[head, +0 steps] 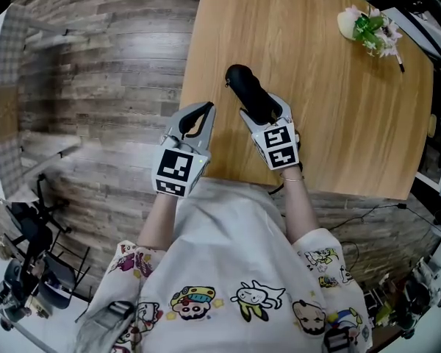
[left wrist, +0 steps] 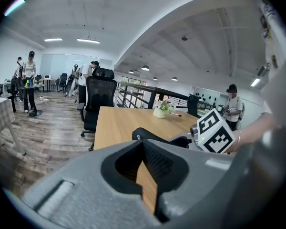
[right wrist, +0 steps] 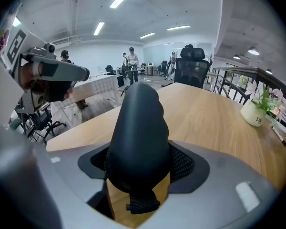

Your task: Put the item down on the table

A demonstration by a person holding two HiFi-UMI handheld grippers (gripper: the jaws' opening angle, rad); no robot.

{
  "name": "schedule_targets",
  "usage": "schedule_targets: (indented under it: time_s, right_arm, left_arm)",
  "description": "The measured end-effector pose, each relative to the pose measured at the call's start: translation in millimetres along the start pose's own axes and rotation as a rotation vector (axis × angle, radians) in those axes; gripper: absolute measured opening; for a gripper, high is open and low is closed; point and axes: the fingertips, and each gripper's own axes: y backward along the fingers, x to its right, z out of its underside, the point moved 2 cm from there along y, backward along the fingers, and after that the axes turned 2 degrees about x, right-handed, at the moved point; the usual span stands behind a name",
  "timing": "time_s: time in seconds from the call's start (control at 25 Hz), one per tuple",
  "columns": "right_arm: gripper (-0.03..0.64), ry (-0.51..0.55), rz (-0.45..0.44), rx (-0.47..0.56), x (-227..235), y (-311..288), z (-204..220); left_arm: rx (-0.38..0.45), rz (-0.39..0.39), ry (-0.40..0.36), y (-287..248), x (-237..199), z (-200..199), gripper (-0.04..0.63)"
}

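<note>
Two grippers, left to right. My left gripper [head: 204,110] had its jaws together on nothing, beside the near left edge of the table [head: 316,72]. My right gripper [head: 264,113] was clamped on the black item [head: 244,85], which pointed away from me over the table's near edge. Risk, as I judged it: opening the jaws so close to that edge could let the rounded item roll off.
</note>
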Motion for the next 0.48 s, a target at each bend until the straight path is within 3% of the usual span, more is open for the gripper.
schedule_targets:
  time_s: [0.48]
  right_arm:
    - [0.327, 0.074, 0.004, -0.071, -6, -17, 11]
  left_arm:
    - [-0.037, 0.002, 0.025, 7, -2, 26, -0.002]
